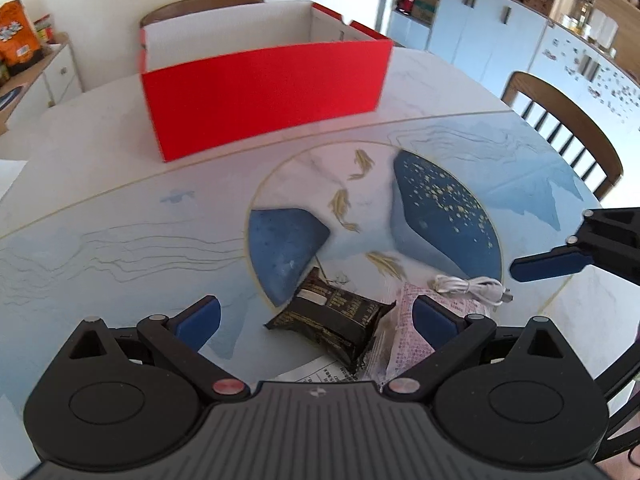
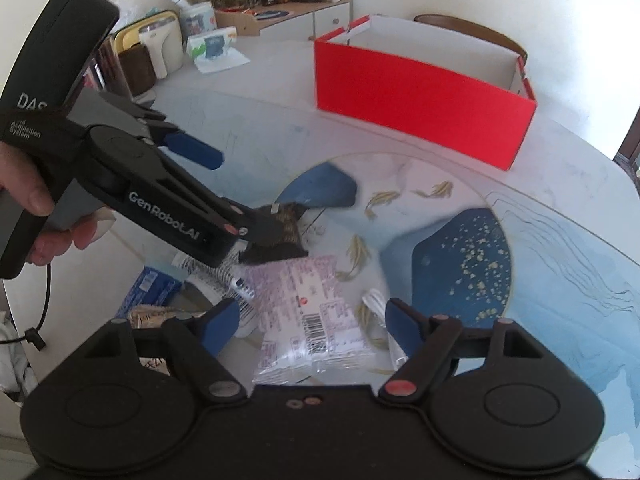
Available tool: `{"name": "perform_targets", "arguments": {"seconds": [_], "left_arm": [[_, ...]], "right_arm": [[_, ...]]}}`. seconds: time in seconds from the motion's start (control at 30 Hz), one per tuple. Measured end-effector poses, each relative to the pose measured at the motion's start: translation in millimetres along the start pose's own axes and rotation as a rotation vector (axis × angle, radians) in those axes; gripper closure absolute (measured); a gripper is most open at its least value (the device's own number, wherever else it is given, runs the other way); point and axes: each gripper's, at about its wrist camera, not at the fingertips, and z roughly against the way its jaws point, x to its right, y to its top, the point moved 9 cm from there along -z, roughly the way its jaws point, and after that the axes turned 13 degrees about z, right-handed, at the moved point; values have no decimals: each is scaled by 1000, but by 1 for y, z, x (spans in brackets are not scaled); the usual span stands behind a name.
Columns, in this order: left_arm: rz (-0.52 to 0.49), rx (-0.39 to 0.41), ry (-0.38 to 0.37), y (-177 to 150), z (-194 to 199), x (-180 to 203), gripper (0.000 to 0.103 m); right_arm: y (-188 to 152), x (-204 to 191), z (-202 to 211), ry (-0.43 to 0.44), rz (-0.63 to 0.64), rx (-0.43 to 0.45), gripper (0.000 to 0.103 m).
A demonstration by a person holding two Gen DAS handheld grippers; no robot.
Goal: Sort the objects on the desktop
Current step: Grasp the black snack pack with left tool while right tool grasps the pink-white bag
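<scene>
My left gripper [image 1: 316,316] is open, its jaws either side of a dark brown snack packet [image 1: 332,316] that lies on the table; the packet also shows in the right wrist view [image 2: 280,236]. My right gripper [image 2: 312,326] is open over a pink-printed clear packet [image 2: 312,312], also visible in the left wrist view [image 1: 404,344]. A coiled white USB cable [image 1: 472,288] lies just right of the packets. An open red cardboard box [image 1: 260,96] stands at the far side of the table.
The table [image 1: 120,240] has a blue and white printed top. Papers, a blue packet [image 2: 148,292] and other items lie near its front left edge. Wooden chairs [image 1: 568,136] stand around it. A cluttered sideboard [image 2: 260,12] is behind.
</scene>
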Motion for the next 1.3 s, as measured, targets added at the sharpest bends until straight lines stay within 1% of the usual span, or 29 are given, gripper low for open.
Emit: {"name": "perform_targets", "arguments": {"seconds": [0.2, 0.33, 0.4, 0.5, 0.67, 0.77, 0.87, 1.0, 1.17, 1.3], "left_arm": [[-11, -27, -14, -2, -12, 1, 0], [-9, -47, -36, -4, -20, 2, 0], [5, -52, -53, -4, -23, 1, 1], [54, -69, -81, -2, -29, -3, 1], [45, -76, -90, -2, -35, -5, 1], [49, -82, -108, -1, -37, -5, 5], [69, -87, -123, -1, -38, -6, 7], [44, -80, -136, 0, -37, -6, 7], [1, -83, -164, -1, -36, 0, 7], [-56, -85, -147, -3, -39, 3, 7]], "right_arm": [[-2, -6, -14, 10, 39, -26, 25], [-3, -5, -22, 21, 39, -42, 26], [-5, -4, -26, 29, 36, -53, 27], [-7, -3, -32, 49, 20, -69, 29], [-9, 0, -39, 66, 6, -85, 33], [-10, 1, -42, 80, -5, -95, 34], [-10, 1, -43, 91, -3, -99, 38], [-11, 3, -39, 116, -13, -104, 45], [-16, 8, -33, 120, -7, -116, 47], [-22, 11, -28, 117, -1, -124, 47]]}}
